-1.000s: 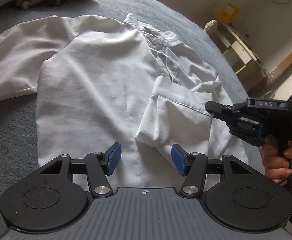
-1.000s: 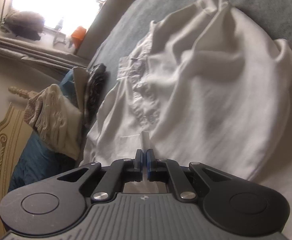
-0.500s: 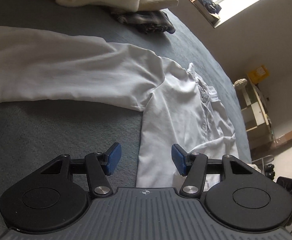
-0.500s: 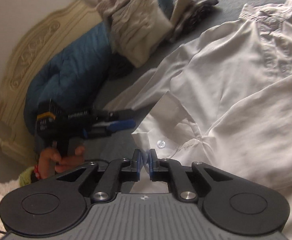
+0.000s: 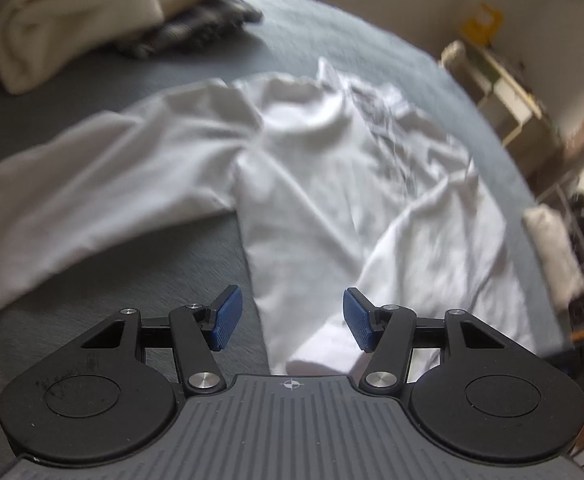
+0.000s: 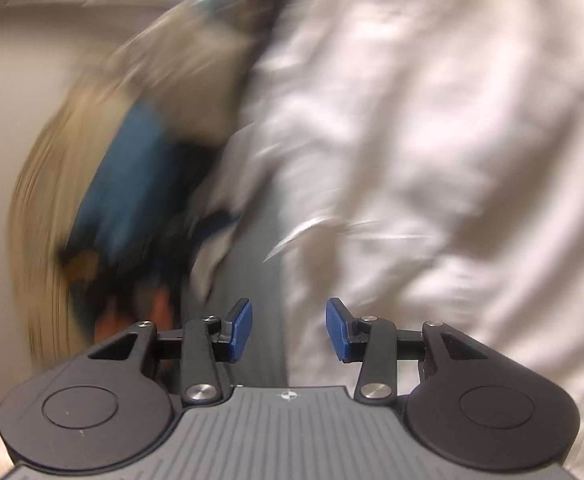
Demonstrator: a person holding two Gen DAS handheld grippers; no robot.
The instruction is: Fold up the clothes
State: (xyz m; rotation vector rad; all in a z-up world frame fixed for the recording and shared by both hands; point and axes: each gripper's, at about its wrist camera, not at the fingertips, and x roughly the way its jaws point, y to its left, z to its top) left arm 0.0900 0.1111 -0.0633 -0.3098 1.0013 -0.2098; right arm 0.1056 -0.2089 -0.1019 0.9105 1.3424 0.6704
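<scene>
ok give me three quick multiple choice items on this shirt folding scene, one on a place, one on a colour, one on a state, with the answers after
1. Where does the white shirt lie?
A. on a grey bedcover
B. on a wooden floor
C. on a hanger

2. What colour are the pads of the left gripper?
A. red
B. blue
C. green

3. What is between the pads of the right gripper?
A. a pinched shirt cuff
B. a sock
C. nothing held

Answers:
1 A, the shirt is spread flat on grey fabric in the left wrist view.
2 B, both pads show blue against black fingers.
3 C, its jaws are opening and the pads press on nothing, with bedcover and shirt edge only behind the gap.
</scene>
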